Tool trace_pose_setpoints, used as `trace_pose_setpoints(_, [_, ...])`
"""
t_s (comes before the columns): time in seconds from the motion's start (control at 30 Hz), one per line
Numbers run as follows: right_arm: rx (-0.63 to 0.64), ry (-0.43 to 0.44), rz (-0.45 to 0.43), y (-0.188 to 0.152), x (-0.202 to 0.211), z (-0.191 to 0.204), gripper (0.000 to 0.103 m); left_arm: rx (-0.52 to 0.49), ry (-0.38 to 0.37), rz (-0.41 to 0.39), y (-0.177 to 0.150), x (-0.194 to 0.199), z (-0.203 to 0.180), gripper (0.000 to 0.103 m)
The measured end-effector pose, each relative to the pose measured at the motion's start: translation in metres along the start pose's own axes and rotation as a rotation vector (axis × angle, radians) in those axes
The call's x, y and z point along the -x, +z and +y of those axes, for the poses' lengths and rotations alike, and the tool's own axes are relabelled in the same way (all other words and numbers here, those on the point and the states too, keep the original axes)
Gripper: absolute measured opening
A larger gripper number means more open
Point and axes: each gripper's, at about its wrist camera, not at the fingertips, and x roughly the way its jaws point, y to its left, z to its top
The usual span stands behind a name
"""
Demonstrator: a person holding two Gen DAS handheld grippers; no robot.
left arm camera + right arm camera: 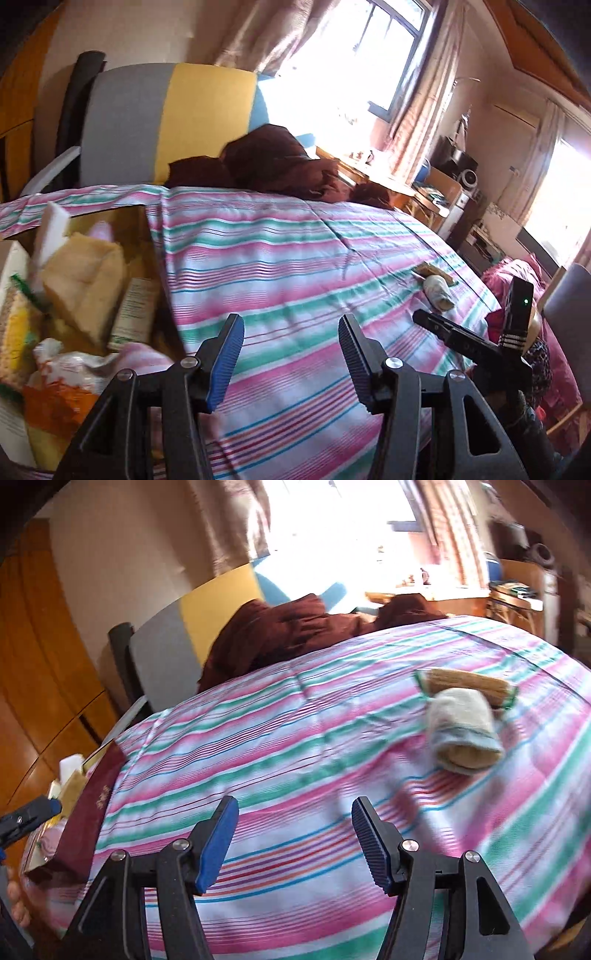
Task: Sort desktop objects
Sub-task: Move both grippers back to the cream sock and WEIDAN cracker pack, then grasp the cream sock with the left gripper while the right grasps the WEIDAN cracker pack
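A striped cloth point(295, 258) in pink, green and white covers the whole table, and nearly all of it lies bare. At its far edge a heap of dark brown fabric point(273, 162) is bunched against a chair with a grey and yellow back point(166, 110). On the left side stands a cardboard box point(136, 229), crammed with things: a tan sponge block point(85, 280), a small printed carton point(135, 314) and crinkled orange and white wrappers point(59, 384). Over on the right side, well apart from the box, a rolled-up pale cloth point(463, 731) lies touching a flat scouring pad point(467, 685) behind it. The left gripper point(291, 360) hangs over the cloth just beside the box, its jaws spread wide and holding nothing. The right gripper point(295, 843) hovers near the rolled cloth, likewise wide apart and empty.
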Motion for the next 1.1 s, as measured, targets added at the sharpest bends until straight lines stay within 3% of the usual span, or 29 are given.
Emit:
trace_pose_setpoints(0.2, [-0.068, -0.136, -0.072, 0.001, 0.013, -0.044, 0.066, -0.11, -0.13, 0.106, 0.025, -0.059, -0.071, 0.055])
trace_pose_setpoints(0.53, [0.012, -0.17, -0.139, -0.022, 0.017, -0.049, 0.073, -0.237, -0.279, 0.339, 0.062, -0.161, -0.169, 0.064])
trace_pose_setpoints(0.73, [0.005, -0.111, -0.174, -0.026, 0.017, -0.054, 0.079, -0.3, -0.279, 0.444, 0.062, -0.223, -0.216, 0.065])
trace_pose_setpoints(0.8, [0.003, -0.093, -0.18, -0.027, 0.016, -0.056, 0.082, -0.296, -0.268, 0.463, 0.062, -0.239, -0.226, 0.071])
trace_pose_setpoints(1.1, [-0.005, -0.055, -0.196, -0.029, 0.016, -0.058, 0.086, -0.336, -0.195, 0.525, 0.052, -0.281, -0.245, 0.072])
